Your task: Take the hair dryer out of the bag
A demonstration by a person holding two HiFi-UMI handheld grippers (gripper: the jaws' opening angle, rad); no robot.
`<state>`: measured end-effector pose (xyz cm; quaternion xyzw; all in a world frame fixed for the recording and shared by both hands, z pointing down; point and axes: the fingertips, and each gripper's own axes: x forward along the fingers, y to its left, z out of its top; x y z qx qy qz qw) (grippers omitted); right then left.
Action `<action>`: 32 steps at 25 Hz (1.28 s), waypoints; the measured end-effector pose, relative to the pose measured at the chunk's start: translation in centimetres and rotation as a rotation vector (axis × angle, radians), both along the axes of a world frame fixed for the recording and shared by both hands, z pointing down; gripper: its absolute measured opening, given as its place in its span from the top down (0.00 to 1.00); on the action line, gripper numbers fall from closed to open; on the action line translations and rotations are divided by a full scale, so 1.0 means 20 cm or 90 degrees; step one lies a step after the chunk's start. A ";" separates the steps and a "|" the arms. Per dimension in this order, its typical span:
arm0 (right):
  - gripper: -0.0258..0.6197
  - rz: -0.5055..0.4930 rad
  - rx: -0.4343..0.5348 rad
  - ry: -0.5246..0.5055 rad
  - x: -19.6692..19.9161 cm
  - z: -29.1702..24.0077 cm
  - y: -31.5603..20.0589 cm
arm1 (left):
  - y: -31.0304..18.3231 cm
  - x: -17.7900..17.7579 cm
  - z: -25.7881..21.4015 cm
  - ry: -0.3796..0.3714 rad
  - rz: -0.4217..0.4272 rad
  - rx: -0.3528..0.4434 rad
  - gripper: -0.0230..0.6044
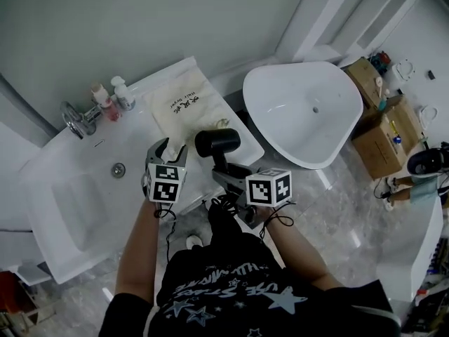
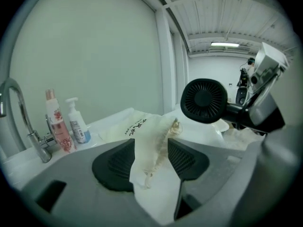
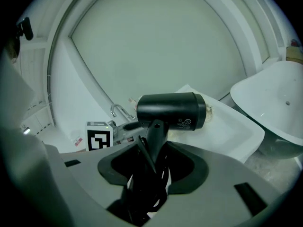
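The black hair dryer (image 1: 217,142) is out of the bag and held in the air over the counter's front edge. My right gripper (image 1: 229,179) is shut on its handle and bundled cord (image 3: 150,174), and the barrel (image 3: 173,111) lies crosswise above the jaws. The cream cloth bag (image 1: 188,107) lies flat on the white counter (image 1: 242,149), printed side up. My left gripper (image 1: 168,150) sits at the bag's near edge. In the left gripper view a fold of the bag (image 2: 154,141) hangs between the parted pads (image 2: 113,167), which do not press on it; the dryer's rear grille (image 2: 204,100) shows at the right.
A chrome faucet (image 1: 76,120) and two bottles (image 1: 105,100) (image 1: 124,93) stand at the back left of the counter. The sink basin (image 1: 70,202) lies left of my grippers. A white tub (image 1: 302,111) stands at the right, with cardboard boxes (image 1: 382,128) beyond it.
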<state>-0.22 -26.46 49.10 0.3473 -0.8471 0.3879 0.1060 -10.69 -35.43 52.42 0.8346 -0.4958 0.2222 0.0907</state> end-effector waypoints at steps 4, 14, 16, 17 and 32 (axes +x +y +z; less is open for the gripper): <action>0.68 0.048 0.034 -0.021 0.02 -0.10 0.11 | 0.21 -0.03 -0.13 0.045 0.008 0.034 0.60; 0.68 0.134 0.084 -0.069 0.08 -0.23 0.32 | 0.64 -0.06 -0.26 0.097 0.031 0.069 0.60; 0.68 0.136 0.094 -0.073 0.11 -0.26 0.37 | 0.72 -0.02 -0.28 0.096 0.029 0.075 0.60; 0.68 0.133 0.099 -0.072 0.13 -0.26 0.40 | 0.76 0.00 -0.30 0.099 0.026 0.078 0.60; 0.68 0.063 0.136 -0.038 0.45 -0.31 0.88 | 1.36 0.22 -0.36 0.094 -0.073 0.091 0.60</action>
